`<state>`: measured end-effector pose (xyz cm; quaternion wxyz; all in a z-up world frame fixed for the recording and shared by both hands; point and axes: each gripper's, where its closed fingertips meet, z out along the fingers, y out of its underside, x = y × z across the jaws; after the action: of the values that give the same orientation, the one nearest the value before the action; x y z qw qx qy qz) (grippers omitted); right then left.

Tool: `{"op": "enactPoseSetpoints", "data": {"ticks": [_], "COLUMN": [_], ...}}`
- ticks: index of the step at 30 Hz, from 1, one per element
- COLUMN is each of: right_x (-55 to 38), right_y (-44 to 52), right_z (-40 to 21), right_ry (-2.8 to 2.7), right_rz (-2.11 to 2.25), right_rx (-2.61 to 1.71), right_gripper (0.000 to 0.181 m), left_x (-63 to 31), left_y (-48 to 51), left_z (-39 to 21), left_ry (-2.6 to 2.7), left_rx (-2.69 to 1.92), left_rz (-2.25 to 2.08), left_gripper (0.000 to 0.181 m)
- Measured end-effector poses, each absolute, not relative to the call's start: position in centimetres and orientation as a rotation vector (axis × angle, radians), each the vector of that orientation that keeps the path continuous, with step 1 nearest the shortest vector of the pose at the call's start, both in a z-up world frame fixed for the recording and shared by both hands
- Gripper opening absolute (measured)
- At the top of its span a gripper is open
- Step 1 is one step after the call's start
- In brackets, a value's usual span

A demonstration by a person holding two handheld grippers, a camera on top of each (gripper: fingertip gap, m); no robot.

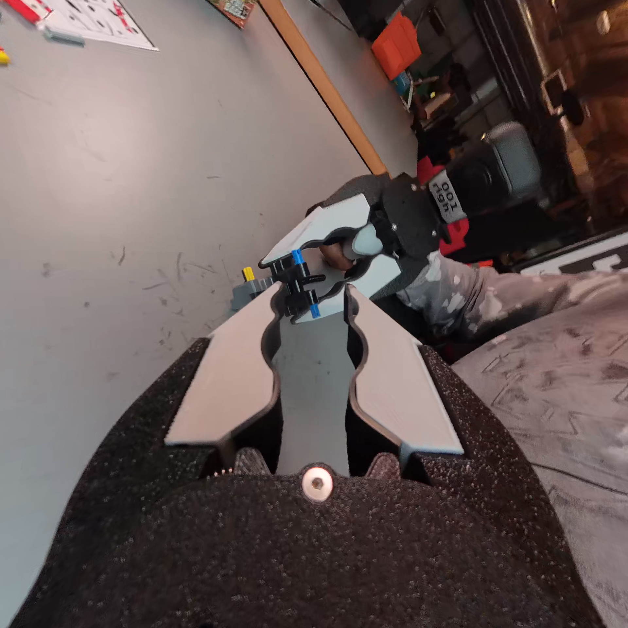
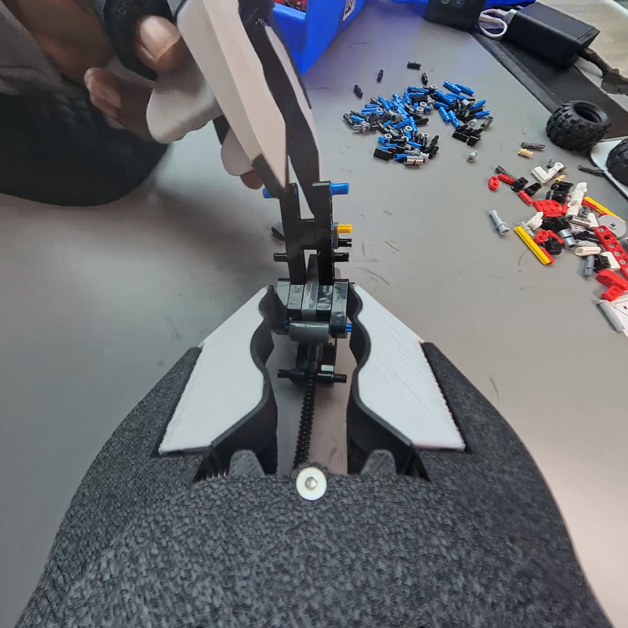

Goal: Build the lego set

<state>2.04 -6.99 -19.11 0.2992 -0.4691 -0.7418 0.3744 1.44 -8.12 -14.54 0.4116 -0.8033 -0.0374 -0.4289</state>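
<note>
A black lego assembly (image 2: 312, 238) with blue pins, a yellow pin and a grey connector sits between my right gripper's (image 2: 311, 299) fingertips, which are shut on its lower block. Two black beams stand up from it. A black toothed rod (image 2: 306, 418) runs back between the fingers. My left gripper (image 2: 294, 176) comes down from above, open, with one finger on each side of the left beam. In the left wrist view my left gripper (image 1: 314, 287) is open, its left fingertip against the assembly (image 1: 295, 285), which the right gripper (image 1: 280, 292) holds.
On the grey table to the right lie a pile of blue and black pins (image 2: 418, 119), mixed red, white and yellow pieces (image 2: 571, 231) and black tyres (image 2: 577, 125). A blue bin (image 2: 306, 34) stands behind. An instruction sheet (image 1: 102, 23) lies far off. Spacing between my two grippers at the tips: around 5 centimeters.
</note>
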Motion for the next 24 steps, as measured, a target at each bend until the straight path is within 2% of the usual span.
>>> {"op": "enactPoseSetpoints", "data": {"ticks": [3,8,9,11,16,20,24], "right_x": [2.4,3.3,3.8,4.0,4.0,3.3,3.3], "right_y": [-7.0,-9.0,-9.8,-10.0,-9.5,-9.4,-9.3], "right_z": [-18.2,-16.3,-15.6,-14.8,-14.5,-13.1,-12.4], "right_ry": [-1.933,-1.984,-1.997,-1.964,-1.909,-1.84,-1.797], "right_rz": [1.144,1.37,1.444,1.487,1.423,1.292,1.239], "right_rx": [-1.3,-1.194,-1.143,-1.113,-1.07,-0.96,-0.918], "right_gripper": [0.041,0.042,0.042,0.043,0.045,0.052,0.047], "left_x": [1.8,2.7,3.3,4.9,4.8,4.5,4.2], "left_y": [-9.4,-9.0,-8.8,-9.0,-8.3,-8.3,-8.0], "left_z": [-14.4,-17.5,-17.6,-16.7,-16.3,-15.2,-14.3], "left_ry": [0.202,0.539,0.582,0.667,0.695,0.704,0.714], "left_rx": [-2.05,-2.138,-2.121,-2.041,-1.959,-1.847,-1.768], "left_rz": [-0.921,-0.706,-0.724,-0.831,-0.723,-0.618,-0.499], "left_gripper": [0.063,0.088,0.081,0.045,0.034,0.033,0.033]}}
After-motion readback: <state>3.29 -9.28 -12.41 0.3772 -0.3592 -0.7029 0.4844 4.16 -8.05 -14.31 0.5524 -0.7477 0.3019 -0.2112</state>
